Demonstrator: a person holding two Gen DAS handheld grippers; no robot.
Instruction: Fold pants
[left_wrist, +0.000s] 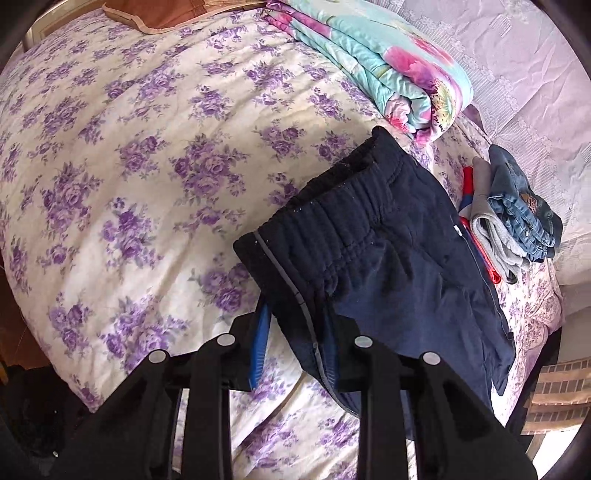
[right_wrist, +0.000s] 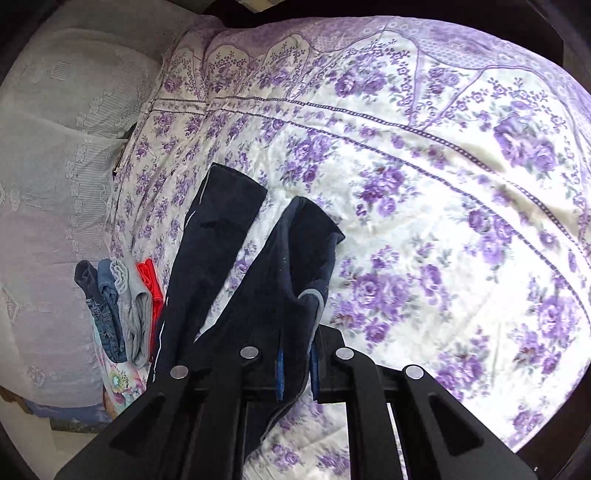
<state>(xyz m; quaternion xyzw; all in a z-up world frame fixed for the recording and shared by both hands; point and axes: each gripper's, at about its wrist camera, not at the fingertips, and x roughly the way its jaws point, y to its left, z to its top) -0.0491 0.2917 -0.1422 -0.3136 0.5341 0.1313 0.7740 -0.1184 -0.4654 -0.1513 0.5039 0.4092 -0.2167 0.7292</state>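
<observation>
Dark navy pants (left_wrist: 388, 251) with an elastic waistband and a grey side stripe hang above a bed with a purple-flowered cover (left_wrist: 129, 166). My left gripper (left_wrist: 295, 343) is shut on the waistband end, blue pads (left_wrist: 260, 347) pinching the cloth. In the right wrist view my right gripper (right_wrist: 295, 369) is shut on one leg end of the pants (right_wrist: 295, 266); the other leg (right_wrist: 210, 236) lies loose on the flowered cover (right_wrist: 443, 221), to the left.
A folded turquoise and pink floral quilt (left_wrist: 388, 62) lies at the far side of the bed. A pile of folded clothes, jeans, grey and red (left_wrist: 517, 221), also in the right wrist view (right_wrist: 118, 306), sits near a white lace-covered surface (right_wrist: 55, 166).
</observation>
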